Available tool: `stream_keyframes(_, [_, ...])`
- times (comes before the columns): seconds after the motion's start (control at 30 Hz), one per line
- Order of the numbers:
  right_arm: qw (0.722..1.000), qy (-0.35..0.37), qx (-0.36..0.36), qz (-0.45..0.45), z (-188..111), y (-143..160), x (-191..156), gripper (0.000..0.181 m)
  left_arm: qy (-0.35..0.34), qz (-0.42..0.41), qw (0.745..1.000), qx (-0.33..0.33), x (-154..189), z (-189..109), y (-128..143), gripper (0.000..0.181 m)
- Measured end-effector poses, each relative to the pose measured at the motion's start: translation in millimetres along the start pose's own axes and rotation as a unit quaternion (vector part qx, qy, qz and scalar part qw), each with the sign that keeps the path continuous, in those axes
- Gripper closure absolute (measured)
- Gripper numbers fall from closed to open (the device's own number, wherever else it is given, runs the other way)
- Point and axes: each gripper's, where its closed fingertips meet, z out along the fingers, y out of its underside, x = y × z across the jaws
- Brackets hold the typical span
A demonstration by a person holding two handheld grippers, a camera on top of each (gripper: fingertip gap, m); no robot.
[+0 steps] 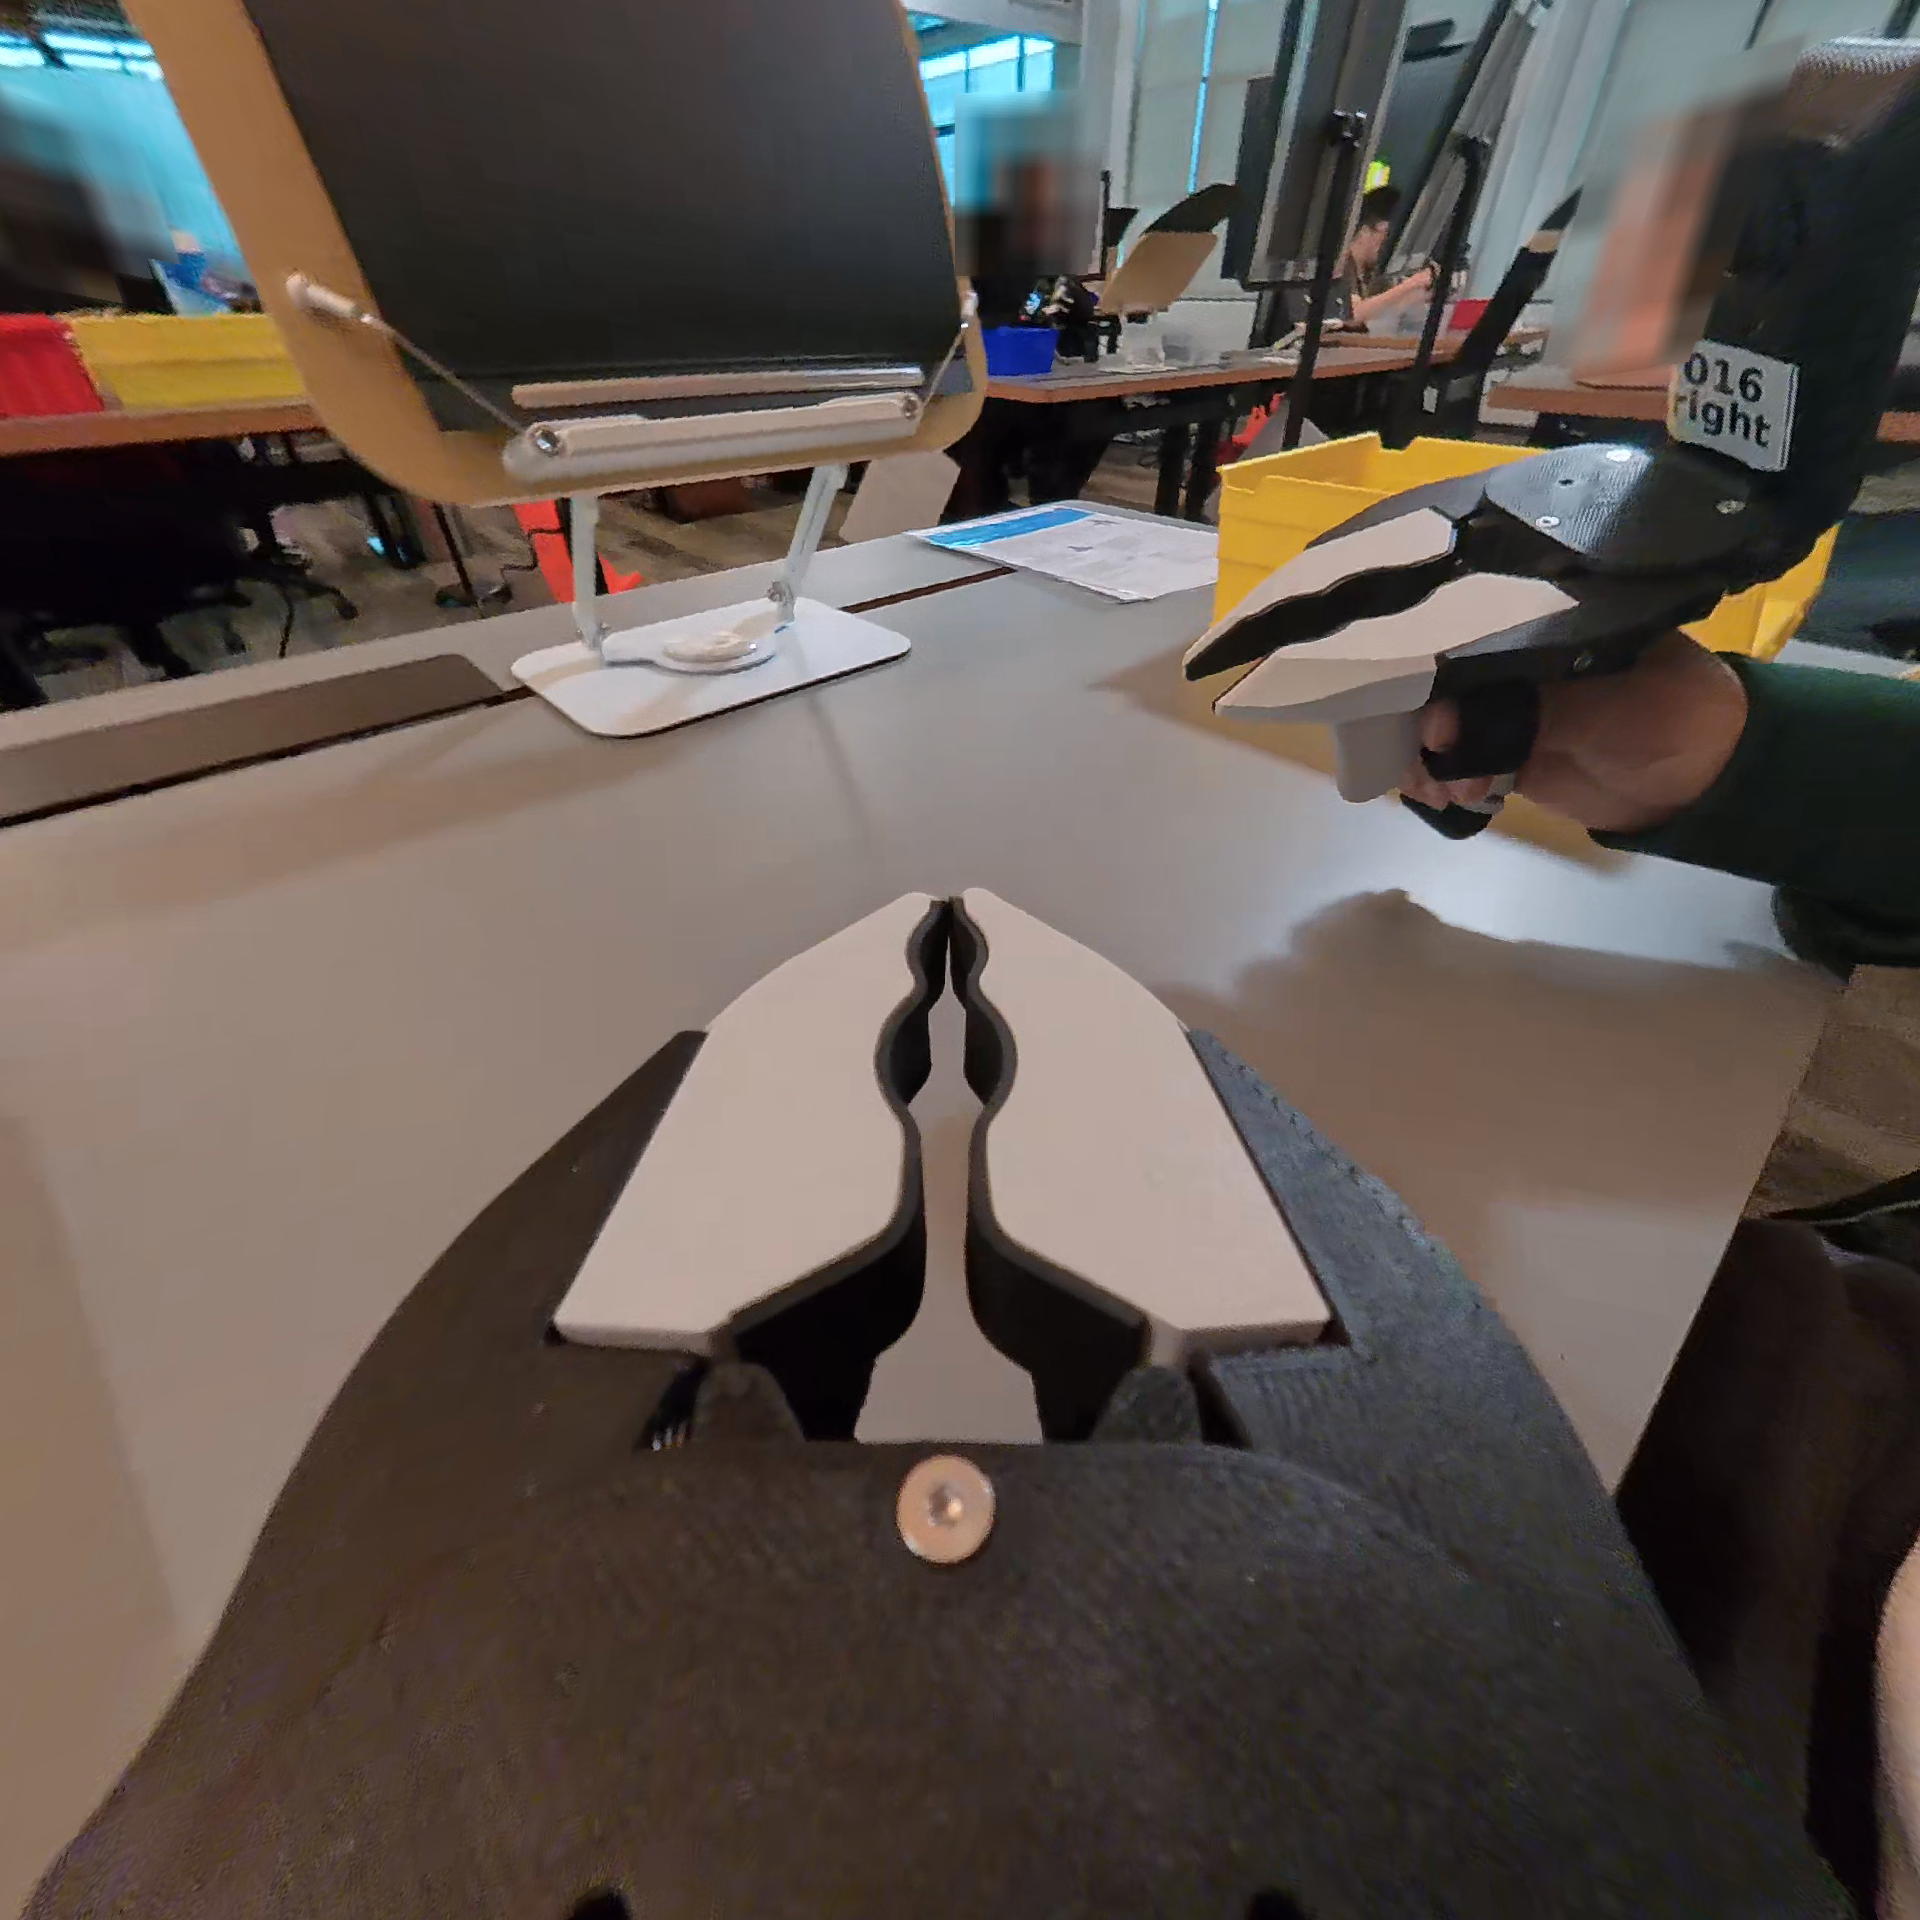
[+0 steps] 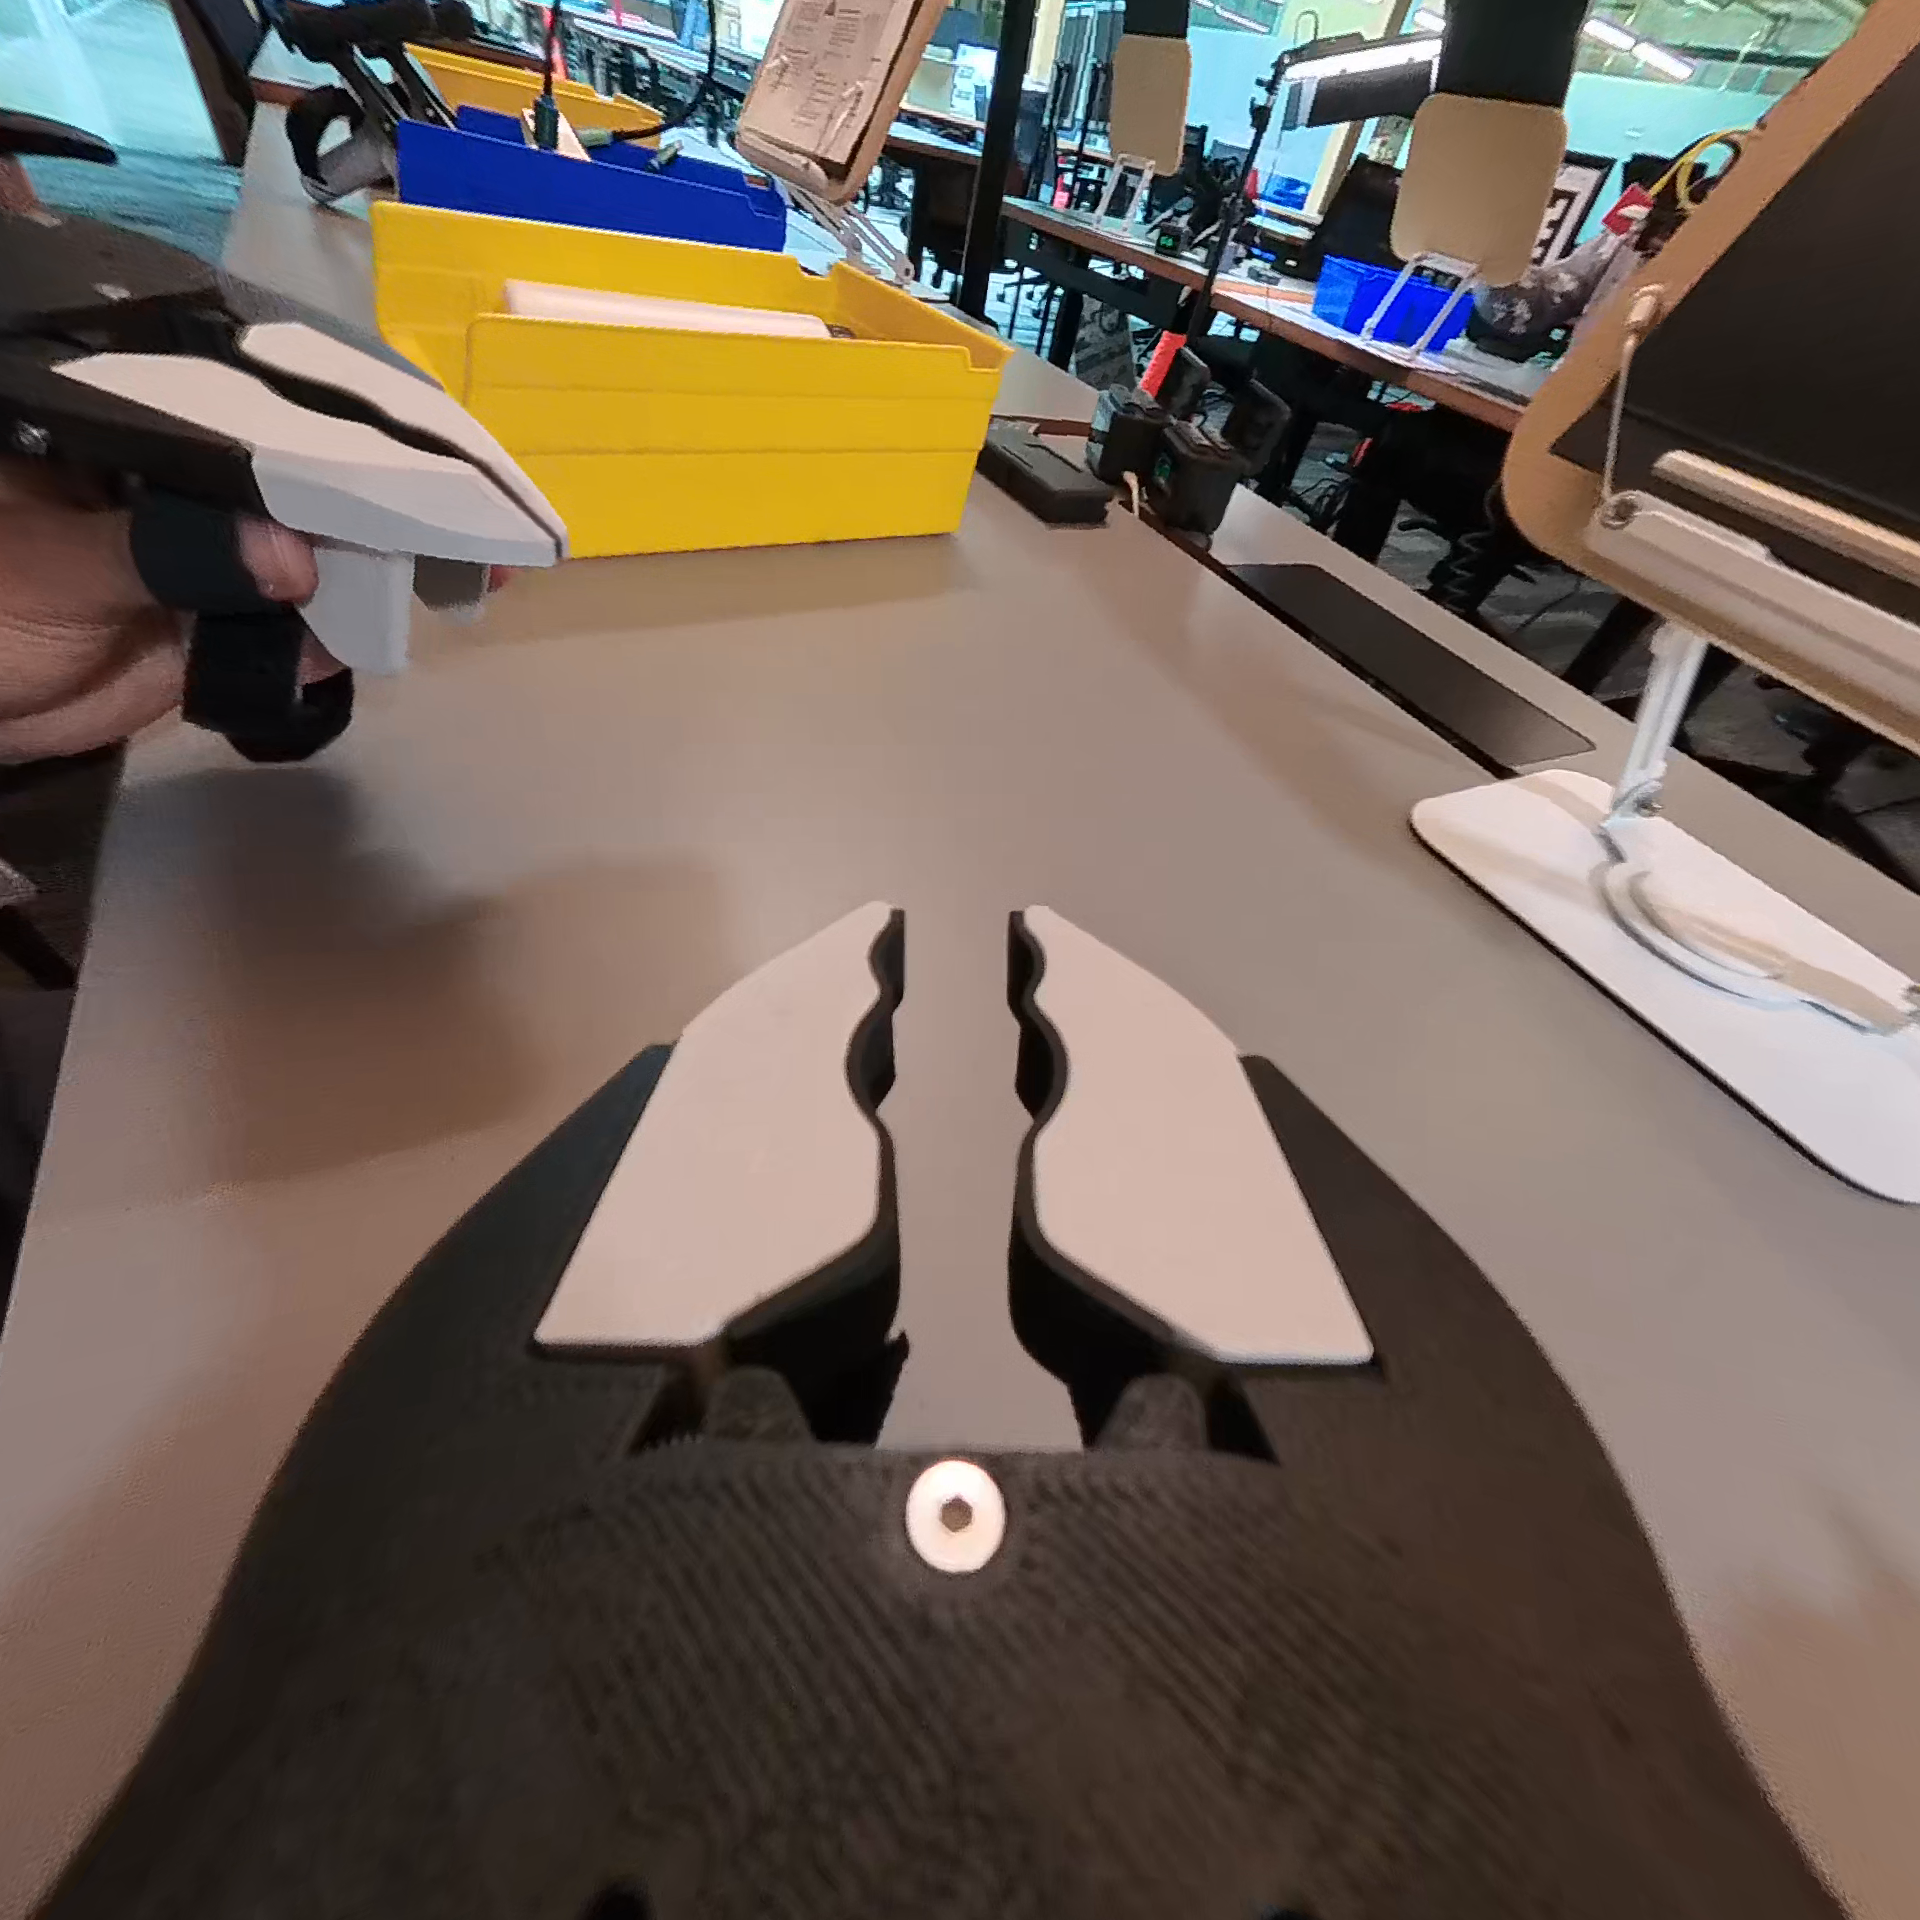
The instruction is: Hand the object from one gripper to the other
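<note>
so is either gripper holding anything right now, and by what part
Nothing is held. The left gripper is shut with its tips together on nothing, and the right gripper is open with only bare table showing in the gap.

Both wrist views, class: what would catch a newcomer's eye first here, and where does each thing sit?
First come the two grey-and-black grippers held over the bare grey table: the left gripper shut on nothing, the right gripper slightly open and also empty. Next is the bright yellow bin at the table's far edge, with a blue bin behind it. A dark board on a white stand rises at the back of the table.
</note>
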Motion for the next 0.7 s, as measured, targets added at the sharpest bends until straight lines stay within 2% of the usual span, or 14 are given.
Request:
stream_keyframes(0.37, [0.998, -0.062, 0.004, 0.012, 31.8, -7.0, -19.9, 0.164, -0.077, -0.001, 0.997, 0.000, -18.5, -34.1, 2.1, 0.181])
stream_keyframes(0.57, [0.998, -0.064, 0.001, 0.007, 32.5, -6.5, -21.9, 0.164, -0.061, -0.042, 0.997, 0.006, -19.5, -33.7, 2.7, 0.181])
stream_keyframes(0.7, [0.998, -0.062, 0.001, 0.018, 29.1, -4.4, -19.2, 0.164, -0.057, -0.027, 0.998, 0.006, -16.5, -29.2, 1.5, 0.181])
